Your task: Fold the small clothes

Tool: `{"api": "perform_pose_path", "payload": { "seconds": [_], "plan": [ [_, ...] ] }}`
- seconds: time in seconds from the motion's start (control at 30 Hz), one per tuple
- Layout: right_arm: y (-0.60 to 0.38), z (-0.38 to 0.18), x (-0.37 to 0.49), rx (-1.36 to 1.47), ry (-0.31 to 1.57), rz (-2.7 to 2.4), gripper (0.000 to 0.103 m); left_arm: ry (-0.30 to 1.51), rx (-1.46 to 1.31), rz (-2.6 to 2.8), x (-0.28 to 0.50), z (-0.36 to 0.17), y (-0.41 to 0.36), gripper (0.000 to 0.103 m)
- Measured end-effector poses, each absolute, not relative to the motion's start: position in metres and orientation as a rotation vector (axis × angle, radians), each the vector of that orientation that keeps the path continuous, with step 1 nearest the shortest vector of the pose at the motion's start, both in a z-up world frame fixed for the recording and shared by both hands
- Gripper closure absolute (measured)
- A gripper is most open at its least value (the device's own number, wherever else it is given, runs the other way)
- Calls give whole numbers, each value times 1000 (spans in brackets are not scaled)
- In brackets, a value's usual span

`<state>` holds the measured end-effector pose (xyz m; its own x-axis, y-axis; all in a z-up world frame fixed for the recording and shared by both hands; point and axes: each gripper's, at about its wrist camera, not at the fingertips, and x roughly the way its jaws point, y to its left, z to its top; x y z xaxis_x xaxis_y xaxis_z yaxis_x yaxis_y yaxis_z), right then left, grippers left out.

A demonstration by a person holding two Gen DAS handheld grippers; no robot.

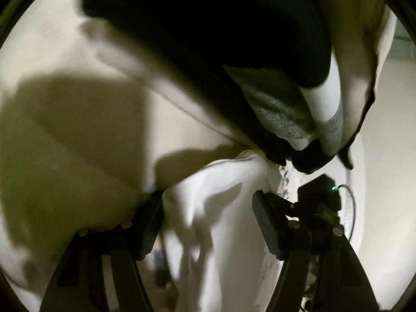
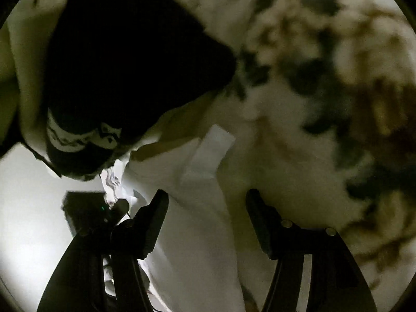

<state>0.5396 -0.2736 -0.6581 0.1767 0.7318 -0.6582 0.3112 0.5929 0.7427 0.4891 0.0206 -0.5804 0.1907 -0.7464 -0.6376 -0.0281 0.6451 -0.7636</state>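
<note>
A white garment (image 1: 215, 197) lies bunched between the fingers of my left gripper (image 1: 208, 202), whose jaws stand wide apart around the cloth without pinching it. The same white cloth (image 2: 197, 208) runs between the open fingers of my right gripper (image 2: 205, 202). A black garment (image 1: 208, 33) with a white and grey band lies beyond, also seen in the right wrist view (image 2: 130, 52) with a white pattern at its edge. The right gripper body (image 1: 319, 195) shows beside the left one; the left gripper body (image 2: 85, 208) shows in the right view.
A pale cream surface (image 1: 65, 130) lies under the clothes, with heavy shadows on it. A cloth with dark blotchy print (image 2: 325, 78) fills the right of the right wrist view. Both views are dim and blurred.
</note>
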Motion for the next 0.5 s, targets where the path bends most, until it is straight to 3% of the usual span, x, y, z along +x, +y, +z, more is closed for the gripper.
{"api": "perform_pose_path", "payload": {
  "seconds": [0.03, 0.07, 0.1, 0.13, 0.17, 0.2, 0.5],
  "plan": [
    [-274, -655, 540, 945, 1399, 384, 37, 1289, -710, -573, 490, -578, 17, 40],
    [-272, -652, 542, 936, 1382, 404, 37, 1271, -667, -568, 491, -573, 13, 51],
    [-271, -648, 544, 920, 1372, 418, 48, 1261, -622, -566, 491, -569, 10, 83],
    [-272, -644, 545, 901, 1364, 418, 61, 1264, -596, -570, 492, -567, 7, 95],
    [-273, -645, 542, 895, 1365, 421, 90, 1256, -586, -576, 491, -563, 6, 96],
    [-274, -643, 542, 885, 1365, 411, 93, 1243, -576, -577, 490, -560, 7, 96],
    [-308, -580, 503, 872, 1209, 419, 99, 1114, -489, -639, 458, -494, 20, 96]
  ]
}}
